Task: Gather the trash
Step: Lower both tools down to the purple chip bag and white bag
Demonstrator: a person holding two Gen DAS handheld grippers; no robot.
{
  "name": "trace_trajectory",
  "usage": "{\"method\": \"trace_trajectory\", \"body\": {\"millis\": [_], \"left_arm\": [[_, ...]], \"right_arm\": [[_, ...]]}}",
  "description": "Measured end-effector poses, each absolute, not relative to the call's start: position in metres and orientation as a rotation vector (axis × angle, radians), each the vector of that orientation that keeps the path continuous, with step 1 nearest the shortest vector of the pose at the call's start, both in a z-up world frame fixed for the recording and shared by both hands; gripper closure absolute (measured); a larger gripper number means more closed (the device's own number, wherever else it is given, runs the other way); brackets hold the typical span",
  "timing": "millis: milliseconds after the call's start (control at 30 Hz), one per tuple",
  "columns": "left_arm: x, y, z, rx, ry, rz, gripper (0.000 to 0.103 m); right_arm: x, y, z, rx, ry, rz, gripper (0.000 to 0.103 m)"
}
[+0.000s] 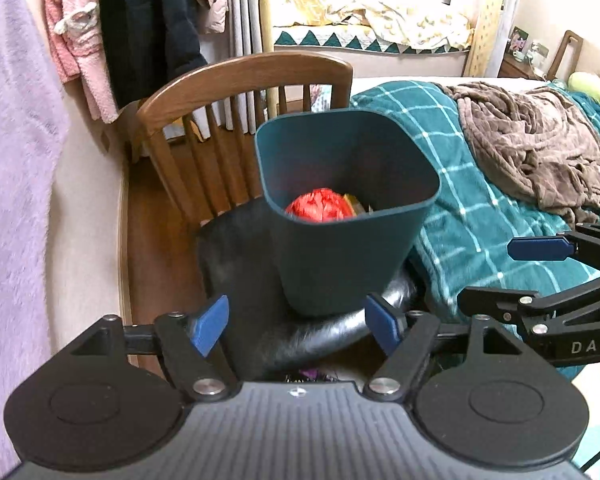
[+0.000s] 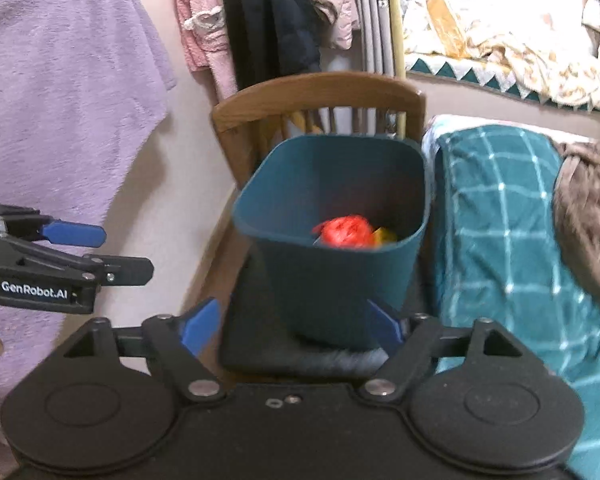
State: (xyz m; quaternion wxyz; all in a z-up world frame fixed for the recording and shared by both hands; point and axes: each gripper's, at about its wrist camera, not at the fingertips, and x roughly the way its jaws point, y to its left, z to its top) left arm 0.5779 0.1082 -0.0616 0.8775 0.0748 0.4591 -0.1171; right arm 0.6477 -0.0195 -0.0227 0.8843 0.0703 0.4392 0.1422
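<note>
You hold both grippers level and side by side, each aimed at the dark teal bin (image 1: 346, 216) that stands upright on the black cushioned seat (image 1: 236, 264) of a wooden chair (image 1: 244, 76). Your left gripper (image 1: 298, 326) has its two blue fingertips (image 1: 210, 324) spread wide; nothing lies between them, and the bin's base shows in the gap beyond them without touching either pad. Your right gripper (image 2: 294, 326) is likewise spread, its blue fingertips (image 2: 200, 326) framing the lower part of the bin from a short way off, with nothing pinched. In the left wrist view, the right gripper enters from the right edge, beside the bin and over the teal checked blanket (image 1: 472, 216); in the right wrist view, the left gripper enters from the left edge, in front of the lilac fleece cloth (image 2: 64, 92). Inside the bin, low against the near wall, lies a crumpled red wrapper (image 1: 320, 210), and just beside it a yellow scrap (image 2: 384, 236), partly hidden by the rim. The chair stands between the wall, where pink (image 1: 76, 28) and dark garments (image 1: 148, 24) hang, and the bed, where a brown throw (image 1: 540, 148) lies bunched on the blanket. The right wrist view is slightly blurred.
</note>
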Motion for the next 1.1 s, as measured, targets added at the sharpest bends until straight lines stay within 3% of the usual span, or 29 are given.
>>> {"method": "trace_trajectory", "body": {"millis": [167,267,533,1100], "left_arm": [[0.556,0.125,-0.08,0.09,0.99,-0.222,0.024],[0.551,0.133,-0.101,0.044,0.999,-0.201,0.014],[0.538,0.145,-0.204,-0.061,1.075,-0.1,0.014],[0.496,0.126,-0.532,-0.141,1.339,-0.005,0.014]], "right_arm": [[0.628,-0.008,-0.037,0.168,0.917,0.313,0.005],[0.625,-0.007,-0.053,0.166,0.93,0.338,0.0],[0.636,-0.004,-0.136,0.1,1.013,0.356,0.0],[0.661,0.017,-0.455,-0.038,1.234,0.444,0.0]]}}
